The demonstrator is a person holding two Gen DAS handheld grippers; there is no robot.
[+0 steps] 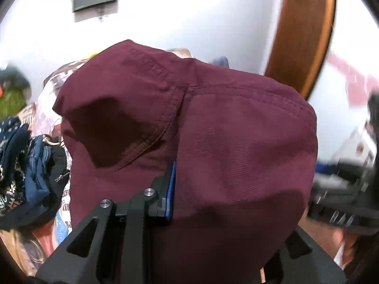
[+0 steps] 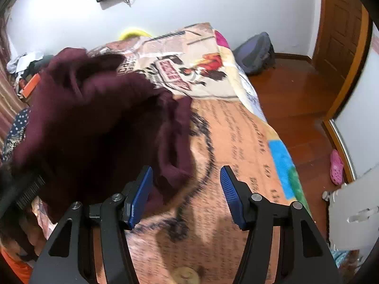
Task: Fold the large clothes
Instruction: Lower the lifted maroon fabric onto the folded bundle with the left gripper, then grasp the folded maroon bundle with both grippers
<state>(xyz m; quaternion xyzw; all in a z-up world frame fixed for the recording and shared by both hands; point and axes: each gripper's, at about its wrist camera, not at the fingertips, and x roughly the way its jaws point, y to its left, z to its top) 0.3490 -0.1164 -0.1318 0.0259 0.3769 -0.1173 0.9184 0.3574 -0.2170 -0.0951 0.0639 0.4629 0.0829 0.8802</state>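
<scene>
A large maroon garment (image 1: 201, 123) fills the left wrist view, with a stitched seam and a pocket-like opening. My left gripper (image 1: 175, 189) is shut on its fabric and holds it up off the bed; only one blue pad (image 1: 171, 187) shows, the other is hidden under the cloth. In the right wrist view the same maroon garment (image 2: 94, 127) hangs blurred at the left above the printed bedspread (image 2: 236, 146). My right gripper (image 2: 187, 194) is open and empty, its left pad next to the garment's lower edge.
A pile of dark blue patterned clothes (image 1: 21, 165) lies on the bed at the left. A wooden door (image 2: 341, 35), a grey backpack (image 2: 258, 52) and a pink shoe (image 2: 336, 165) stand on the wooden floor at the right.
</scene>
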